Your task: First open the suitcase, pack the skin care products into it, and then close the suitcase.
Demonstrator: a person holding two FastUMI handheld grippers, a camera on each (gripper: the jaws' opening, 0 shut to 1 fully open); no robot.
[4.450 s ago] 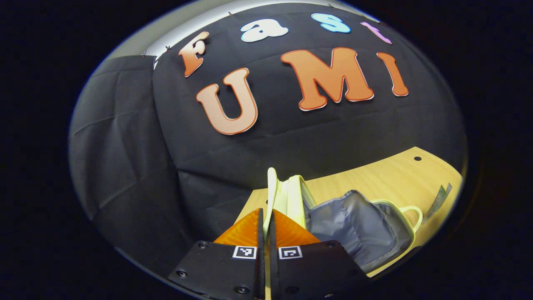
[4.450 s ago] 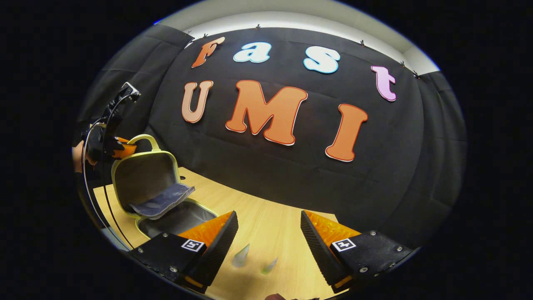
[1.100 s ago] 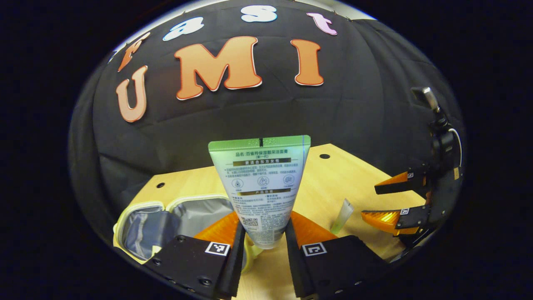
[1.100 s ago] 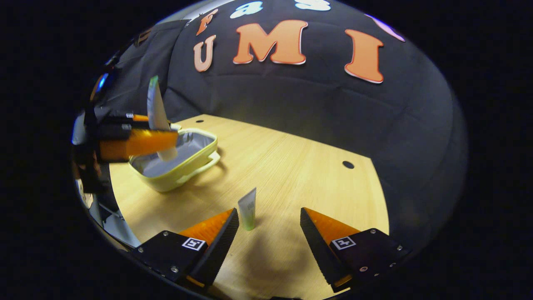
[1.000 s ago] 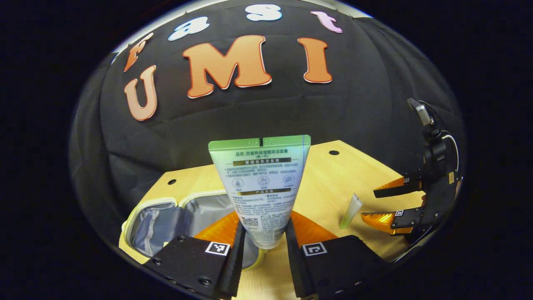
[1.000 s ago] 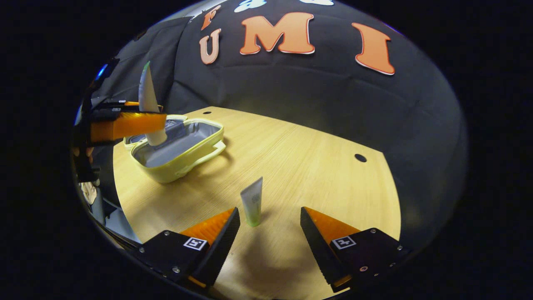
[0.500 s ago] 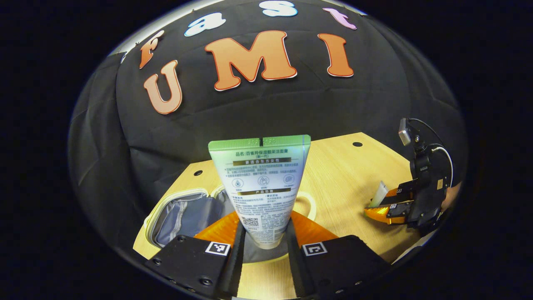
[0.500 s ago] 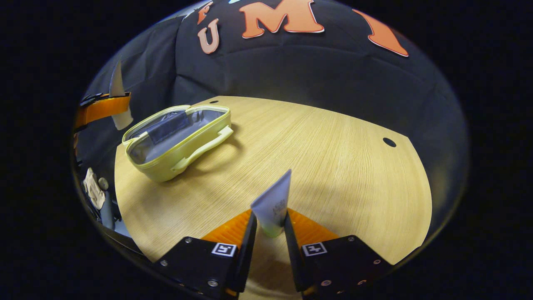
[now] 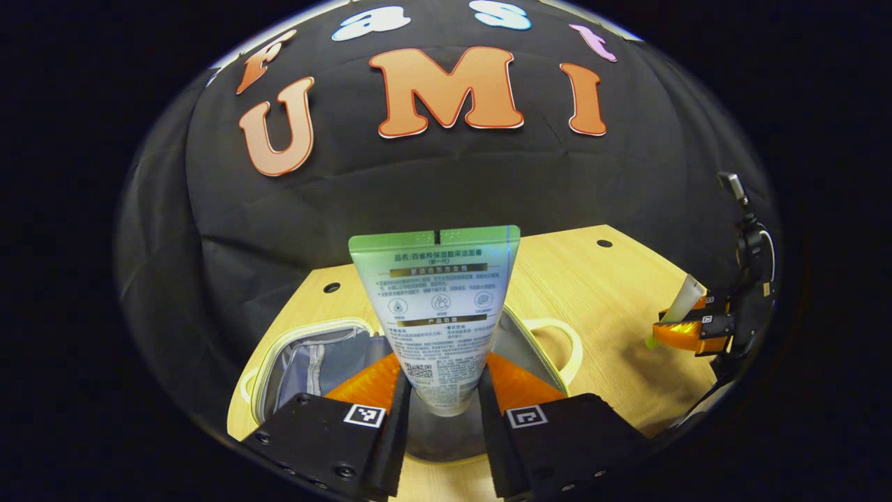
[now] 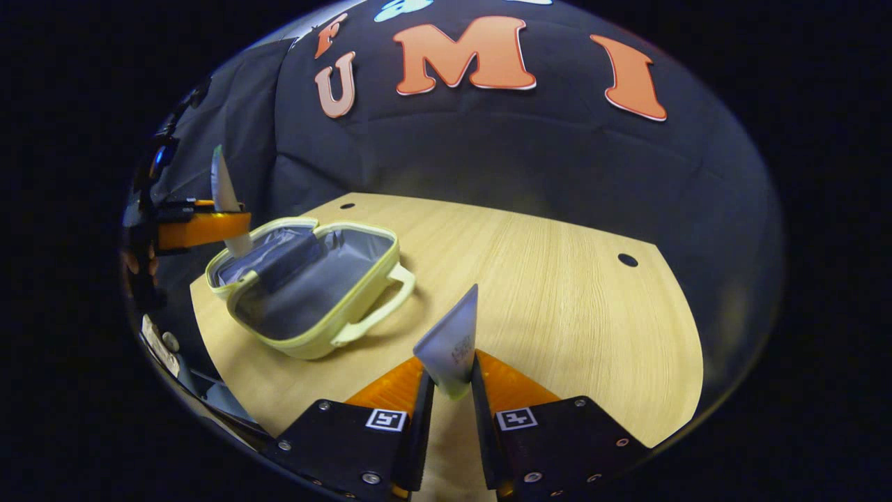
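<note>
The left gripper (image 9: 437, 411) gripped a big tube (image 9: 435, 314) upright above the open suitcase (image 10: 306, 289) on the table (image 10: 557, 279). The right gripper (image 10: 449, 397) was closed on a small tube (image 10: 451, 345), lifted beside the suitcase.

No wording can be read with confidence. The large tube (image 9: 435, 314) carries rows of small print, three round icons and a QR code (all too fine to transcribe). The small tube (image 10: 451, 348) bears blurred print. The left tongs (image 9: 440, 376) and the right tongs (image 10: 449, 380) each carry two square black-and-white markers.
</note>
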